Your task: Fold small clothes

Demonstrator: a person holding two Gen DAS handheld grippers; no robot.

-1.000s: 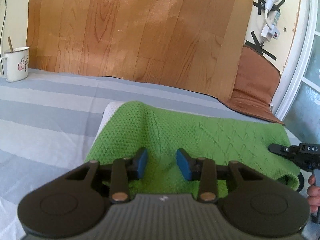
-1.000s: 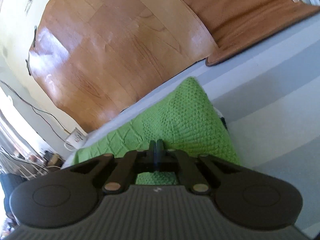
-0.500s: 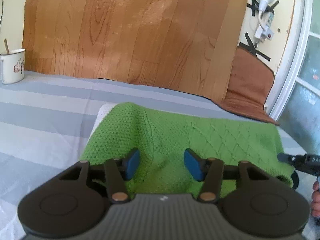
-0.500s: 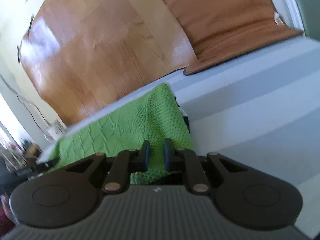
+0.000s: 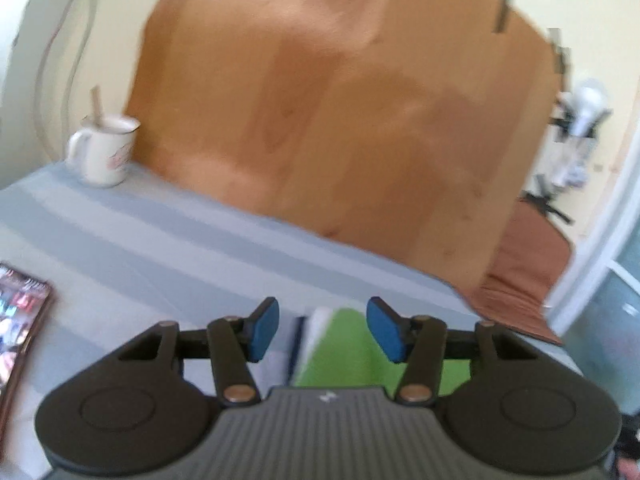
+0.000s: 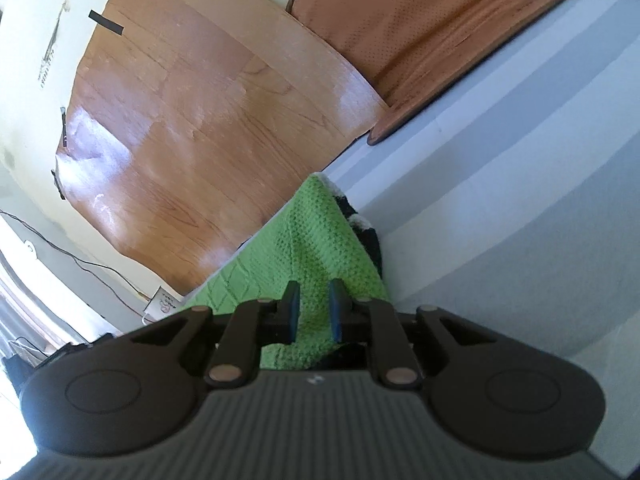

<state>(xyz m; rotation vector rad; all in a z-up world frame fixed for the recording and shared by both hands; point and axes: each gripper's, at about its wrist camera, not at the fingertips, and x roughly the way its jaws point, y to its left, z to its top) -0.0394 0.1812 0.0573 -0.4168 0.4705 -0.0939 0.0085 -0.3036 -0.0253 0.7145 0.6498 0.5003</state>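
A green knitted garment [image 6: 316,236] lies on the grey striped cloth [image 6: 500,200]. In the left wrist view only its near left corner [image 5: 340,356] shows, with a white edge, low between the fingers. My left gripper [image 5: 323,328] is open and empty, lifted back from the garment; this view is blurred. My right gripper [image 6: 313,308] is open, its blue pads either side of the garment's near edge without holding it. A dark and white layer [image 6: 366,236] shows under the garment's right edge.
A white mug [image 5: 106,152] with a stick in it stands at the far left against the wood-pattern sheet [image 5: 340,120]. A phone [image 5: 20,320] lies at the left edge. A brown cushion [image 6: 420,36] leans at the back right.
My right gripper went from shut on the garment's edge to open. My left gripper opened wider, pulled back and swung left, so the mug and phone came into view.
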